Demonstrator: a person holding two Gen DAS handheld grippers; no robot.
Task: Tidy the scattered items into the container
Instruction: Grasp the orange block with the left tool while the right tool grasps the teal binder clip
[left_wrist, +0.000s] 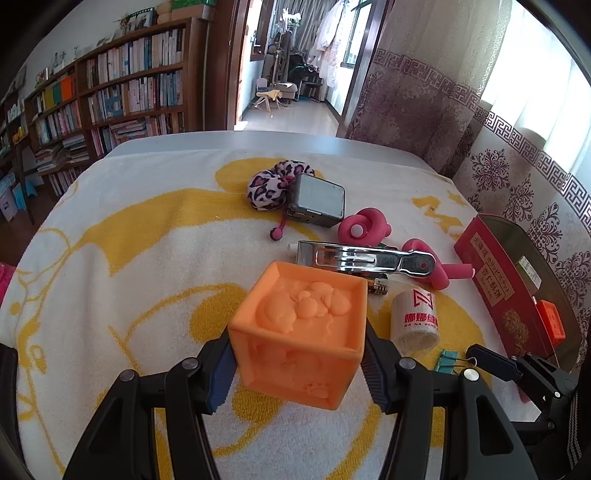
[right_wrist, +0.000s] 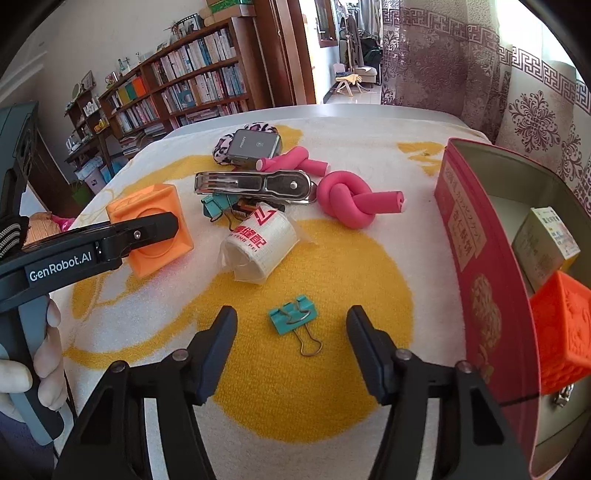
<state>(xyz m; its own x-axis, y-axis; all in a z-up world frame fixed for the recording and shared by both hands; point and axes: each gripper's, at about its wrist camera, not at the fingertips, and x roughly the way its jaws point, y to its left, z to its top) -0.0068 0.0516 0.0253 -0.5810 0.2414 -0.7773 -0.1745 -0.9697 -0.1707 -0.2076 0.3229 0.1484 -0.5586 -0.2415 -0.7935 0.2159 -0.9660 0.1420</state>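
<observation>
My left gripper (left_wrist: 299, 354) is shut on an orange embossed soft cube (left_wrist: 306, 314), pads pressing on its two sides, just above the towel. From the right wrist view one left finger (right_wrist: 155, 225) crosses that cube (right_wrist: 147, 201). My right gripper (right_wrist: 291, 312) stands open over a teal binder clip (right_wrist: 293, 321) that lies on the towel between the fingers, untouched. The red tin container (right_wrist: 476, 258) stands open at the right and holds an orange-red cube (right_wrist: 561, 332) and a small carton (right_wrist: 546, 240).
On the yellow-and-white towel (right_wrist: 332, 266) lie a bandage roll (right_wrist: 258, 240), a knotted pink foam curler (right_wrist: 351, 199), a large metal clip (right_wrist: 255, 184), a grey charger (right_wrist: 255, 147), a leopard scrunchie (left_wrist: 266, 184) and a second teal clip (right_wrist: 218, 205). Bookshelves stand behind, curtains to the right.
</observation>
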